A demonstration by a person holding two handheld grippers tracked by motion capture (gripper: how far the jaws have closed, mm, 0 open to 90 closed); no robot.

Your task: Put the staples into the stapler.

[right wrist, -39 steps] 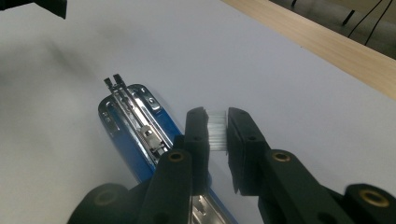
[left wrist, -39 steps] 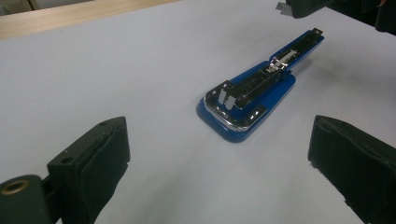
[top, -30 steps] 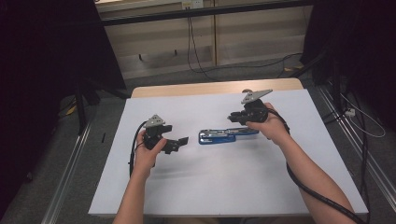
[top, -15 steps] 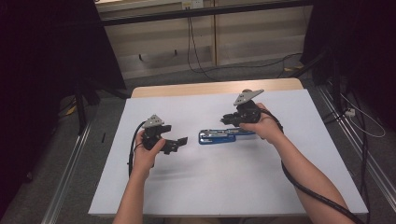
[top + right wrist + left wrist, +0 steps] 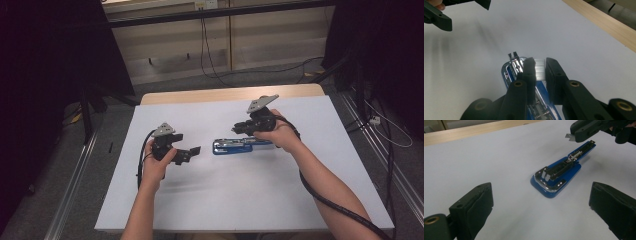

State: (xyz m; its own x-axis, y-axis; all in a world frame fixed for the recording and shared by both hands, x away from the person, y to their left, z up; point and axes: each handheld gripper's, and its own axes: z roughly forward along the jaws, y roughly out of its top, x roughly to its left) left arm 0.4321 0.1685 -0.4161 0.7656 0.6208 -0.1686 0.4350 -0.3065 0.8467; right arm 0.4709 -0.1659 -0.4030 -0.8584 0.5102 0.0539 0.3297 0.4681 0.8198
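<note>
Loading staples into the open blue stapler (image 5: pixel 237 146)

Mid-table; right gripper (image 5: pixel 539 68), at its three o'clock, pinches a staple strip (image 5: pixel 539 70) above the magazine; next, lower it in squarely. Left gripper (image 5: pixel 541 202) waits at nine o'clock, jaws wide, empty.

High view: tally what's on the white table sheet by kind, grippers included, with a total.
Blue stapler: 1
Strip of staples, held in the right gripper: 1
Grippers, counting the left gripper: 2
Total: 4
</note>
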